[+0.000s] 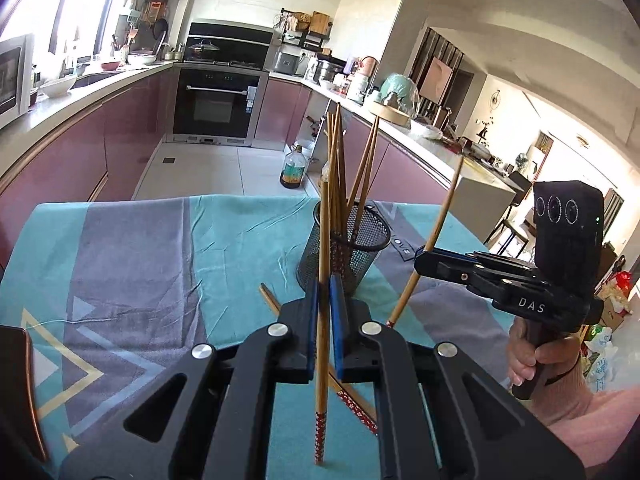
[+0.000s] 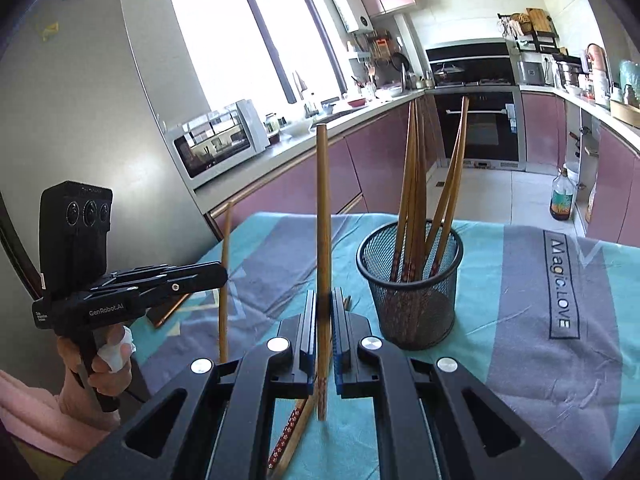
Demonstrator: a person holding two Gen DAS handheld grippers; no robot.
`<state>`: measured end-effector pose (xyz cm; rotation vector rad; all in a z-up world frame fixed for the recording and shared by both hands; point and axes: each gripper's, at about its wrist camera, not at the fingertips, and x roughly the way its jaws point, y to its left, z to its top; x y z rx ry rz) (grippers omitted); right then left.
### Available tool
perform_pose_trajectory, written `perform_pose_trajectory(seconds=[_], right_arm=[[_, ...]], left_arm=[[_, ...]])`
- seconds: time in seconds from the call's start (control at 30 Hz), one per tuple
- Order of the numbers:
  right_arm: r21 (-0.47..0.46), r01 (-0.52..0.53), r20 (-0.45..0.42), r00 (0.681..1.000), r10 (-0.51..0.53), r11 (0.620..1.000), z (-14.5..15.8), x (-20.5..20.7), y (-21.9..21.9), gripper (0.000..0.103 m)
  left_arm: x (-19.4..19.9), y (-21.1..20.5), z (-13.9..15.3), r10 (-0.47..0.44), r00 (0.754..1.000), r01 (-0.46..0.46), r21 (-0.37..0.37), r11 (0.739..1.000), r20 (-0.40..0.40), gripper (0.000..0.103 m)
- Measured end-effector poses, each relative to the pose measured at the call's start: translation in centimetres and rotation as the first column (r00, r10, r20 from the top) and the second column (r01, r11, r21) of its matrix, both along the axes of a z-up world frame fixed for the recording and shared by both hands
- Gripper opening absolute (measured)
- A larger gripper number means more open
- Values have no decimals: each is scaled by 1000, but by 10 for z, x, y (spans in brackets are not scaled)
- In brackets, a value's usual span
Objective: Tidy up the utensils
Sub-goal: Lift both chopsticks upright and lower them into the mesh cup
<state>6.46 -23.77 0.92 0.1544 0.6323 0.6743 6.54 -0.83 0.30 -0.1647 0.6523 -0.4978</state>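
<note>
A black mesh cup (image 1: 347,246) stands on the table and holds several wooden chopsticks (image 1: 336,168); it also shows in the right wrist view (image 2: 412,284). My left gripper (image 1: 324,292) is shut on one upright chopstick (image 1: 322,320), just in front of the cup. My right gripper (image 2: 324,308) is shut on another upright chopstick (image 2: 323,216), left of the cup; it appears in the left wrist view (image 1: 420,258) to the right of the cup. Two chopsticks (image 2: 294,428) lie on the cloth under the grippers.
The table wears a teal and grey cloth (image 1: 160,248) with its far edge behind the cup. A dark tray edge (image 1: 20,380) lies at the left. An oil bottle (image 1: 293,168) stands on the floor beyond. Kitchen counters (image 1: 60,112) line both sides.
</note>
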Motion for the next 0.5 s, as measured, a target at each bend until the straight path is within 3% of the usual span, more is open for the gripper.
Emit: perform_pose_trajectory(seconds=[0.5], right_arm=[[13, 22, 120, 992, -24, 1000, 39, 6, -12, 6]], left_arm=[[-2, 16, 61, 30, 990, -11, -131, 991, 139, 7]])
